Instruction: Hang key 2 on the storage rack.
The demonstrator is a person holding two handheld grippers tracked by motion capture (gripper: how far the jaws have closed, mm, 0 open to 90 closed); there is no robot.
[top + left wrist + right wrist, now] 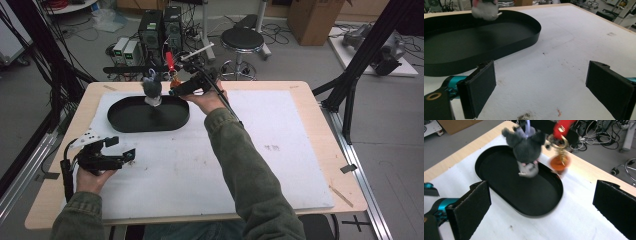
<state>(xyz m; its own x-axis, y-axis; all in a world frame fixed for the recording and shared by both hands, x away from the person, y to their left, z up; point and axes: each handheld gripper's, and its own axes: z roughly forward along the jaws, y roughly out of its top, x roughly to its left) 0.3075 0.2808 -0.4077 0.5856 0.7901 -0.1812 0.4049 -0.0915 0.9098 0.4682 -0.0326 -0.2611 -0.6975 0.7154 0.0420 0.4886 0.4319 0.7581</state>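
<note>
A grey plush toy (pixel 152 90) with a red strap (pixel 170 61) and an orange charm (pixel 175 78) is in the air above the far part of a black oval tray (pixel 120 125). In the right gripper view the plush toy (pixel 526 147), red strap (pixel 561 126) and orange charm (pixel 559 162) are blurred over the tray (pixel 534 213), and no jaw touches them. My right gripper (pixel 543 186) is wide open just right of the toy (pixel 176 91). My left gripper (pixel 122 148) is open near the table's front left, with nothing between its jaws (pixel 540 72), facing the tray (pixel 524 42).
A white mat (pixel 280 150) covers most of the wooden table (pixel 320 95). Beyond the far edge stand computer cases (pixel 160 27), a black stool (pixel 241 40) and a cardboard box (pixel 312 17). Black frame poles (pixel 362 55) rise at the right.
</note>
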